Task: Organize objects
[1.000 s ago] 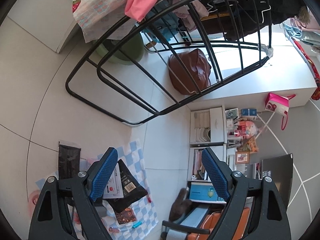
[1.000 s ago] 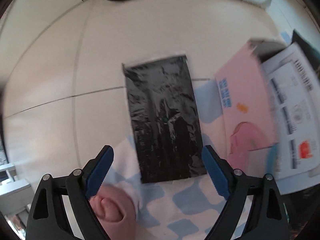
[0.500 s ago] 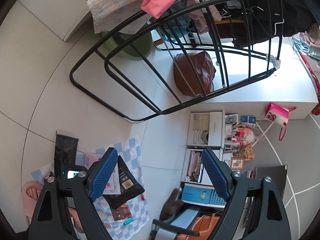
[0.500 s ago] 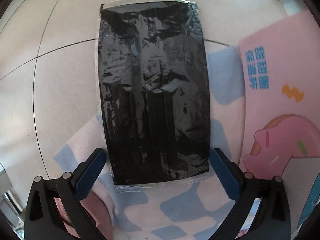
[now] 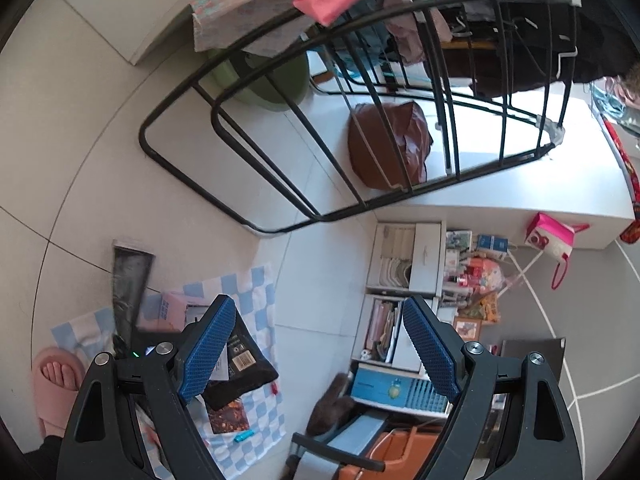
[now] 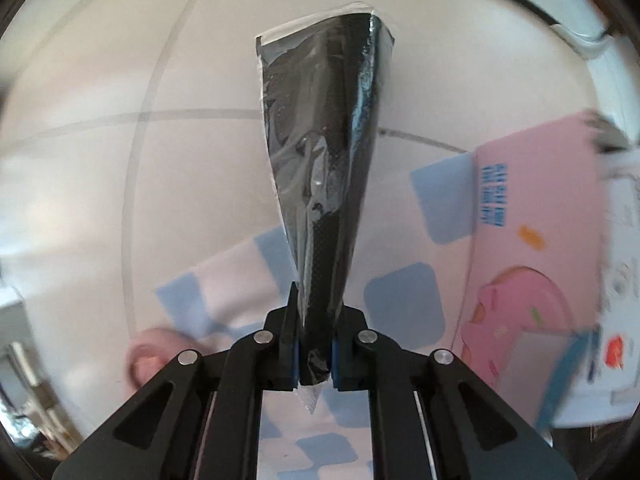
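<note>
A black plastic-wrapped packet [image 6: 324,152] hangs pinched at its near end between the pads of my right gripper [image 6: 315,314]. The jaws are closing on it, and its far end points down at the tiled floor. In the left wrist view the same packet [image 5: 128,280] stands up, blurred, at the far left corner of a blue-and-white checked cloth [image 5: 256,292]. On that cloth lie a pink box [image 6: 532,216] and a black pouch [image 5: 240,364] with a barcode. My left gripper [image 5: 318,308] is held open above the floor with nothing between its fingers.
A person's foot in a pink slipper [image 5: 52,384] rests at the cloth's left edge. A black drying rack [image 5: 280,168] hung with clothes stands beyond the cloth, with a brown bag [image 5: 388,144] and a green basin [image 5: 272,84] behind it. A white shelf unit [image 5: 408,260] is on the right.
My right gripper came down over the flat black packet, closed on its near end and lifted it off the floor. The left gripper stayed open and rolled a little.
</note>
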`<state>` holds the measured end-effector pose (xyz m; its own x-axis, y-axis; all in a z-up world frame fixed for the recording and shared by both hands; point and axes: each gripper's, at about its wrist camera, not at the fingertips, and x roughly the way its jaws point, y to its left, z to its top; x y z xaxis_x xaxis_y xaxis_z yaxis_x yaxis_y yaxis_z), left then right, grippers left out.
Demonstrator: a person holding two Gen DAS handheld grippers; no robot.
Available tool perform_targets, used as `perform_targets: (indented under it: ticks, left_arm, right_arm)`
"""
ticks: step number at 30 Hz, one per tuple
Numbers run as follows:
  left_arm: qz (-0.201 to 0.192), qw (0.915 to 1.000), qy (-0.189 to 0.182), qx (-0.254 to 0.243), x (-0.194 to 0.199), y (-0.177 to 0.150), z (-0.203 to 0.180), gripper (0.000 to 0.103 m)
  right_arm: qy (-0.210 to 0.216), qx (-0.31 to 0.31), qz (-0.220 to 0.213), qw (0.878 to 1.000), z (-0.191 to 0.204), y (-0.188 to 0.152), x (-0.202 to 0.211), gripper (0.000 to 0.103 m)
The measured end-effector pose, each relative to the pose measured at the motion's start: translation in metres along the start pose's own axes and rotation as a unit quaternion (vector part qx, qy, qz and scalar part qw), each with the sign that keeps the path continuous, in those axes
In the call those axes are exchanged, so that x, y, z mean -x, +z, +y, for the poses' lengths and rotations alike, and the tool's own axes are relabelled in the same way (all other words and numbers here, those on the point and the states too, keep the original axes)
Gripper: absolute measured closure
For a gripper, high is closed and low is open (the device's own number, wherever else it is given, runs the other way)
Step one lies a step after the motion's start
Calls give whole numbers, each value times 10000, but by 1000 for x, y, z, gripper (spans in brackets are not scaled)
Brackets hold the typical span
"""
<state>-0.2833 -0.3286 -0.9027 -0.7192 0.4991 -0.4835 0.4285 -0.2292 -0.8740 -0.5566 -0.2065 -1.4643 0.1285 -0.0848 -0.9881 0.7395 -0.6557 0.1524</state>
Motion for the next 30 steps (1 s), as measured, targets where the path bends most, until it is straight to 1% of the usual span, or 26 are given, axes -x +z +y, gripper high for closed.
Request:
perform_targets:
  ticks: [2, 4, 5, 6, 7, 8, 9, 10, 11, 12, 13, 15, 17, 18, 19, 21, 22, 23, 24, 25, 26, 27, 28, 29, 30]
  left_arm:
    - [-104, 9999, 2, 53, 3, 1, 2, 18]
    - [-180, 9998, 10, 84, 5, 1, 3, 18]
    - [-179, 9998, 12, 87, 4, 1, 3, 18]
    - [-153, 9998, 14, 90, 3, 0, 3, 18]
    - [-115, 9999, 11, 93, 2, -2, 3, 18]
    - [-86, 9999, 3, 112, 0, -3, 4, 18]
    - [-66, 9999, -3, 150, 0, -4, 6, 18]
    - [-53, 9998, -21, 198, -1, -5, 6, 18]
    - [-41, 9997, -34, 241, -2, -5, 7, 18]
    - [-27, 9996, -43, 275, -3, -6, 7, 18]
    - [-29, 9995, -58, 300, -3, -6, 7, 18]
    - [-12, 9995, -61, 297, -4, -7, 5, 18]
    - [29, 9996, -69, 278, -6, -8, 3, 18]
    - [46, 9996, -72, 273, -6, -8, 2, 18]
    - [53, 9996, -76, 279, -6, -8, 2, 18]
    - [49, 9994, -90, 317, -6, -7, 2, 18]
    - [35, 9994, -96, 328, -5, -6, 2, 18]
    - [25, 9994, -85, 323, -5, -6, 2, 18]
    - [12, 9995, -82, 308, -5, -4, 2, 18]
    - [9, 9996, -70, 288, -5, -4, 1, 18]
    - [3, 9996, -48, 266, -6, -3, 1, 18]
    - [2, 9997, -38, 258, -6, -3, 1, 18]
    - [13, 9997, -32, 250, -7, -3, 1, 18]
    - [29, 9997, -19, 246, -8, -3, 0, 18]
    - [49, 9997, -16, 245, -9, -3, 0, 18]
  right_arm:
    - [395, -76, -279, 9988, -10, -7, 43, 92]
    - [660, -97, -474, 9966, -24, -16, 91, 92]
    - [656, -31, -493, 9966, -31, -21, 114, 92]
    - [560, 80, -439, 9974, -36, -24, 129, 92]
    - [282, 302, -334, 9986, -44, -28, 148, 92]
    - [-152, 614, -125, 9979, -52, -32, 166, 92]
    - [-583, 916, 117, 9940, -59, -36, 177, 92]
    - [-1123, 1264, 378, 9849, -67, -40, 188, 92]
    - [-1684, 1616, 690, 9699, -76, -44, 194, 92]
    - [-2167, 1890, 1005, 9525, -85, -48, 196, 92]
    - [-2619, 2097, 1370, 9320, -96, -51, 195, 92]
    - [-2936, 2327, 1892, 9077, -108, -54, 187, 92]
    - [-3240, 2704, 2349, 8756, -110, -58, 172, 92]
    - [-3445, 2916, 2519, 8560, -104, -53, 164, 92]
    - [-3677, 3142, 2694, 8328, -91, -47, 149, 91]
    - [-3881, 3404, 2884, 8065, -90, -52, 118, 91]
    - [-3950, 3544, 2961, 7942, -80, -40, 104, 91]
    - [-3966, 3617, 3003, 7885, -78, -36, 93, 90]
    - [-3955, 3662, 3045, 7854, -72, -36, 82, 90]
    - [-3866, 3714, 3071, 7863, -69, -34, 68, 88]
    - [-3753, 3697, 3087, 7919, -68, -26, 55, 87]
    - [-3630, 3624, 3079, 8013, -66, -24, 41, 78]
    - [-3535, 3552, 2971, 8128, -68, -17, 32, 55]
    - [-3542, 3513, 2760, 8215, -66, -10, 24, 33]
    - [-3686, 3548, 2475, 8228, -66, -7, 24, 13]
